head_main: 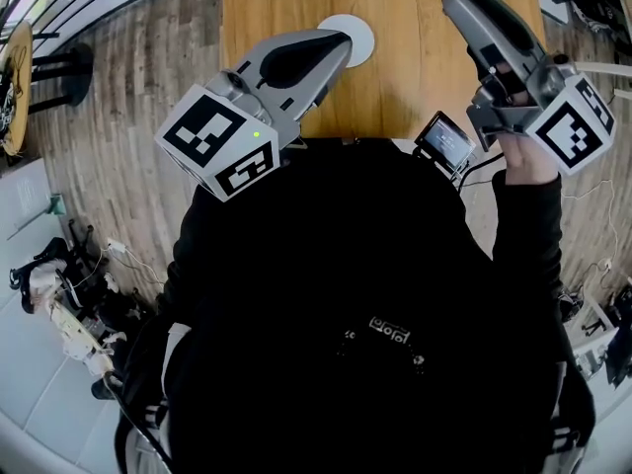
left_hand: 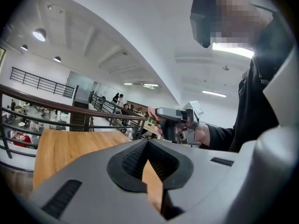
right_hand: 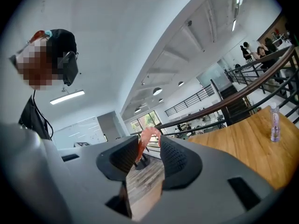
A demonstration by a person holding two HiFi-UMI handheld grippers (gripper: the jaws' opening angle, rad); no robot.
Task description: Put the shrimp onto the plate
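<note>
**Item:** shrimp (right_hand: 149, 130), pink, curved. Pinched betw. pad tips of right claw (right_hand: 149, 143), jaws partway closed on it, held up above tabletop's (head_main: 415, 87) right half.
**Dest.:** white plate (head_main: 363, 28), tabletop's left half, well apart from shrimp, part-hidden under left claw (left_hand: 148, 143).
**Left claw:** jaws together at tips, nothing in them.
**Step (est.):** carry phase; pick done, drop not yet.
**Next (est.):** swing right claw across to above plate, lower, open jaws. Left claw prob. needs to clear off plate first.

The shrimp (right_hand: 148, 131) is orange-pink, the plate (head_main: 360, 30) white (table (head_main: 415, 87): tan wood-grain).
</note>
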